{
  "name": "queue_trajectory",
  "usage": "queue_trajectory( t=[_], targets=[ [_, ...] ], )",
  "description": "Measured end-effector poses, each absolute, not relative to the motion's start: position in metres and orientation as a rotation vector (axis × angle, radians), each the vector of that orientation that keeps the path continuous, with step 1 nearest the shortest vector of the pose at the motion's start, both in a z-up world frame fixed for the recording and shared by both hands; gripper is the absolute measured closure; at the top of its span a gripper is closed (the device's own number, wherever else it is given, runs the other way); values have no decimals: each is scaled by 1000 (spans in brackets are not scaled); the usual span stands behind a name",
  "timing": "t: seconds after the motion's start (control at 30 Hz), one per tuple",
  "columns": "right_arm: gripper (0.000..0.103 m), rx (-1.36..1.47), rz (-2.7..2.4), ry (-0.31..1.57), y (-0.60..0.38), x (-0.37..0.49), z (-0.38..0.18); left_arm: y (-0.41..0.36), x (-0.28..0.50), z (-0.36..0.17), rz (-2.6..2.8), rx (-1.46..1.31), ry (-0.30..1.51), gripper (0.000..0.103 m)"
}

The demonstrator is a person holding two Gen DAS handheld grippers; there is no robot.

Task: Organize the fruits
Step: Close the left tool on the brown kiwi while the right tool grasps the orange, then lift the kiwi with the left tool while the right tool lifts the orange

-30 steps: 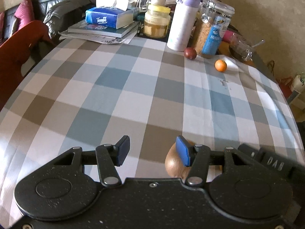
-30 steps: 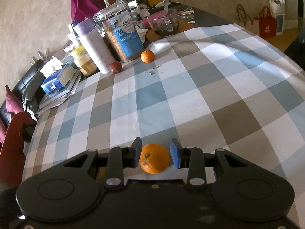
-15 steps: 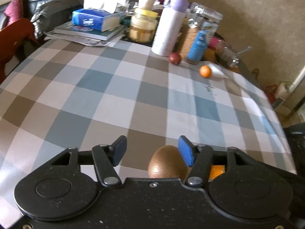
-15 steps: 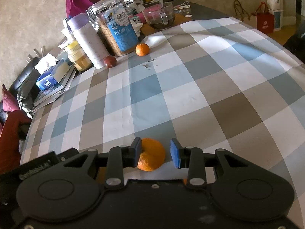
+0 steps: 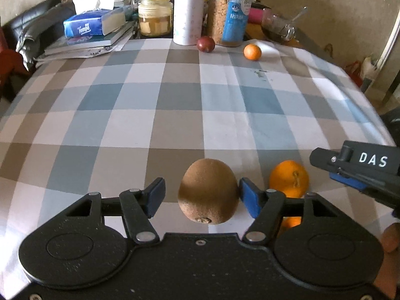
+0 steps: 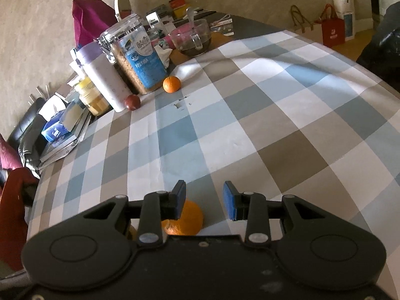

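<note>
Left wrist view: the left gripper (image 5: 202, 197) stands wide open around one kiwi (image 5: 208, 191) on the checked tablecloth (image 5: 155, 115); the right pad touches the kiwi, the left pad stands apart. Two oranges show: a large orange (image 5: 289, 178) just beside the kiwi and a small orange (image 5: 252, 52) far off, near one dark red fruit (image 5: 205, 44).

Right wrist view: the right gripper (image 6: 204, 200) is open and empty, the large orange (image 6: 188, 218) lying under its left finger.

Straddling a kiwi (image 5: 208, 192) with the left gripper (image 5: 202, 197) spread wide, right pad touching its skin; lying just beside, an orange (image 5: 289, 178) on checked tablecloth (image 5: 155, 115)
</note>
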State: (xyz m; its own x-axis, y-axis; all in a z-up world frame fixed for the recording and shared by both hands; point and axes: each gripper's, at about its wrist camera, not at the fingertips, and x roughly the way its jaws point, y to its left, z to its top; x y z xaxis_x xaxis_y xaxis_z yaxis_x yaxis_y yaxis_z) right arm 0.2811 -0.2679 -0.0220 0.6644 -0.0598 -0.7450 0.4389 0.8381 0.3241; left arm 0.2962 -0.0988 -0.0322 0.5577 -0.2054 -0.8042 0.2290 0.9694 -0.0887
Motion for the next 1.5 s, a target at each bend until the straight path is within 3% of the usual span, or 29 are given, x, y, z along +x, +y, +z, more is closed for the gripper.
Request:
queue_trajectory(
  t=[0.57,1.5],
  targets=[
    [67,481,-235,840,-257,287,-28,-44,314,-39,-130,-240,1005,29],
    [60,440,-160,874,-237,297,-38,-45,316,-42,-108,-210,999,30]
  ],
)
